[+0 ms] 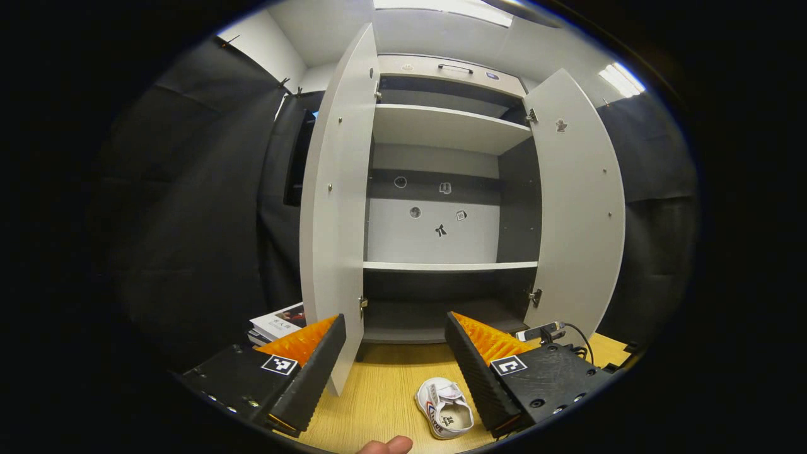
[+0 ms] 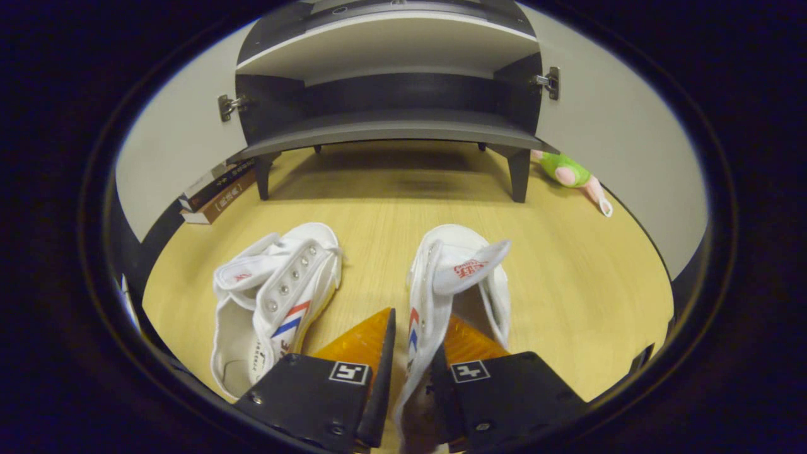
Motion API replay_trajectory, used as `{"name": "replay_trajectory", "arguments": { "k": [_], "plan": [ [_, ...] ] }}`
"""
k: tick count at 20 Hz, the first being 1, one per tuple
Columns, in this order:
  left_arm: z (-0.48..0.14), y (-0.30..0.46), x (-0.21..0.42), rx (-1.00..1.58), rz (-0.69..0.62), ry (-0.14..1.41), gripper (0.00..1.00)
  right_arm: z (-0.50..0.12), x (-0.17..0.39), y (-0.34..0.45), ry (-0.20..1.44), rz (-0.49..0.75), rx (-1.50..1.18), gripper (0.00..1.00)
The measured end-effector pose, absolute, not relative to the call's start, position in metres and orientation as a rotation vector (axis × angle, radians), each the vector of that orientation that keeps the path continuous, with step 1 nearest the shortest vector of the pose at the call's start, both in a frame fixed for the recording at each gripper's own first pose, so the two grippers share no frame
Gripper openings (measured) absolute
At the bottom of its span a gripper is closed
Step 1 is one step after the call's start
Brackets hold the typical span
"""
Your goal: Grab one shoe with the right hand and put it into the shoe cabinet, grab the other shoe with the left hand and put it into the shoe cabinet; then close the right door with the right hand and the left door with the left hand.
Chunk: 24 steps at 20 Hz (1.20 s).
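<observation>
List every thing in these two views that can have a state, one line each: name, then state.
Left door: swung open.
Right door: swung open.
Shoe cabinet: shelves bare, no shoe inside.
Right shoe: on the table, its side wall pinched between the right tool's fingers.
Left shoe: lying on the table, ungripped.
Right tool: shut on the shoe.
Left tool: open, holding nothing.

doors [image 1: 575, 208] open, bottom shelf [image 2: 391, 129] clear
</observation>
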State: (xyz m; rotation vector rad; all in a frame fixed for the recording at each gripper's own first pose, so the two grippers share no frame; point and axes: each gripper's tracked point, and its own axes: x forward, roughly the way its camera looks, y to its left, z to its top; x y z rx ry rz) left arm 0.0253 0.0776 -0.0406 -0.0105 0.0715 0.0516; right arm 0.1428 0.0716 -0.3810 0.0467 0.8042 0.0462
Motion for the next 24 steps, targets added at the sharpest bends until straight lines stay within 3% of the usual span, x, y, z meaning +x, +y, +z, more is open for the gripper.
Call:
{"name": "replay_trajectory", "arguments": {
  "k": [1,5,10,16,20,24],
  "plan": [
    [-0.041,0.078,0.026,-0.010,0.054,0.071,0.95,-0.381,0.142,0.072,0.795,0.051,0.044,0.21],
    [-0.046,0.079,0.028,-0.018,0.055,0.082,0.95,-0.378,0.143,0.072,0.745,0.066,-0.001,0.04],
    [-0.056,0.074,0.030,-0.037,0.047,0.106,0.95,-0.324,0.136,0.063,0.618,0.097,-0.100,0.04],
    [-0.053,0.060,0.030,-0.059,0.020,0.085,0.95,-0.163,0.134,0.076,0.401,0.196,-0.133,0.04],
    [-0.050,0.048,0.028,-0.055,-0.006,0.077,0.95,-0.068,0.157,0.086,0.320,0.255,-0.179,0.04],
    [-0.046,0.044,0.027,-0.053,-0.016,0.064,0.95,-0.005,0.215,0.092,0.305,0.269,-0.184,0.04]
  ]
}}
